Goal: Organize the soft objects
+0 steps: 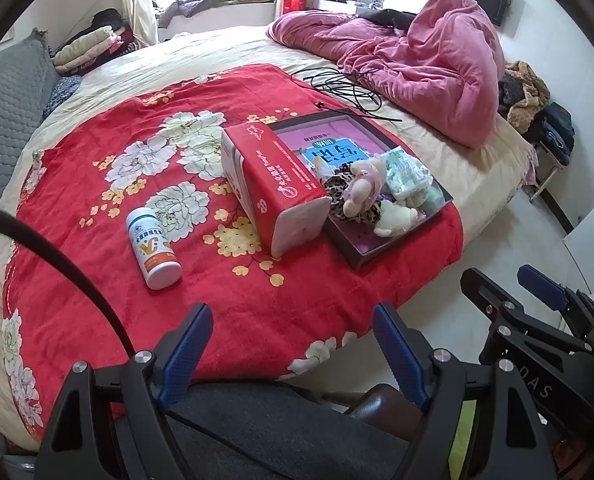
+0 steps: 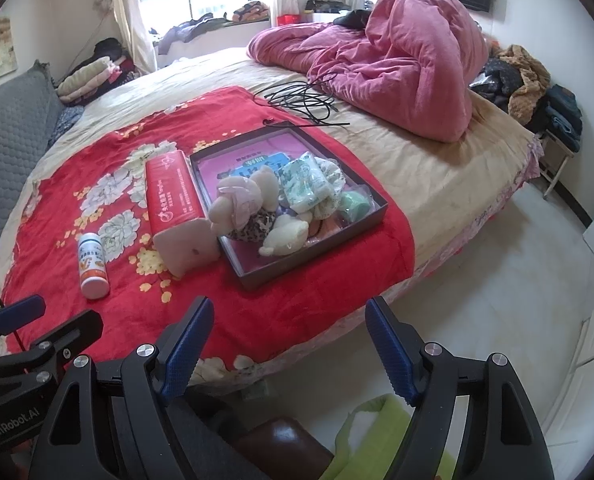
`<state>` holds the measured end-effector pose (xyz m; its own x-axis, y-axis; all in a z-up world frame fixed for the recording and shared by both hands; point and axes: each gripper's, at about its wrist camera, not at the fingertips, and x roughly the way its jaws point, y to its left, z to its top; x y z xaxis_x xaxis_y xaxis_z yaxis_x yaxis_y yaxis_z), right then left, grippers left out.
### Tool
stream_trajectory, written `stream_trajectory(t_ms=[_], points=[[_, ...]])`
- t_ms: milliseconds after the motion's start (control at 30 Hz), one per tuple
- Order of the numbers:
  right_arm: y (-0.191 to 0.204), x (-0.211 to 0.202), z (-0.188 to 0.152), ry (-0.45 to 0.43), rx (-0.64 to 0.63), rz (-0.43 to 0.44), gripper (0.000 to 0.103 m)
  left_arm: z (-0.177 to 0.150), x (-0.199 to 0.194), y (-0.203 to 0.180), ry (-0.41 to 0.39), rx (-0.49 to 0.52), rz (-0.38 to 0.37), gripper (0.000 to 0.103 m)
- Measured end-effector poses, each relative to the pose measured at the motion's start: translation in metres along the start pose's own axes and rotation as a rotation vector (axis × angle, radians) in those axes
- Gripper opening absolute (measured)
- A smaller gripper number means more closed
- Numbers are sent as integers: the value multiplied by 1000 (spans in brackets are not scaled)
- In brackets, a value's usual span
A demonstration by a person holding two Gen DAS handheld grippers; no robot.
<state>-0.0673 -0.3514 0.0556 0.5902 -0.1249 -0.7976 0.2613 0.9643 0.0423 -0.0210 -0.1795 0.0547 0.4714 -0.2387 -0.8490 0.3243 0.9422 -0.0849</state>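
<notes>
A dark shallow box (image 1: pixel 361 258) (image 2: pixel 257 278) lies on the red flowered blanket (image 1: pixel 97 184) (image 2: pixel 297 304). In it sit a pink plush toy (image 1: pixel 363 184) (image 2: pixel 237 204), a leopard-print soft piece (image 1: pixel 339 190) (image 2: pixel 257 224), a cream plush (image 1: pixel 393 218) (image 2: pixel 285 236), a tissue pack (image 1: pixel 407 172) (image 2: pixel 307 186) and a green roll (image 2: pixel 355 206). A red tissue pack (image 1: pixel 281 180) (image 2: pixel 177 200) leans against the box's left side. A white bottle (image 1: pixel 153 252) (image 2: pixel 93 266) lies left of it. My left gripper (image 1: pixel 293 344) and right gripper (image 2: pixel 289 344) hang open and empty near the bed's front edge.
A crumpled pink quilt (image 1: pixel 429 68) (image 2: pixel 397 64) fills the far right of the bed, with tangled black cables (image 1: pixel 345 84) (image 2: pixel 301 98) in front of it. Folded clothes (image 1: pixel 89 48) lie at the far left. A grey padded headboard (image 1: pixel 5 120) lines the left. White floor (image 2: pixel 497 300) is on the right.
</notes>
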Motion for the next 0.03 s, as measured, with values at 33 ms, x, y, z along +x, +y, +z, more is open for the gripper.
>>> stream_trajectory(t_ms=[33], points=[[0, 0, 0, 0, -1, -1, 79, 0, 0, 0, -1, -2, -9, 81]])
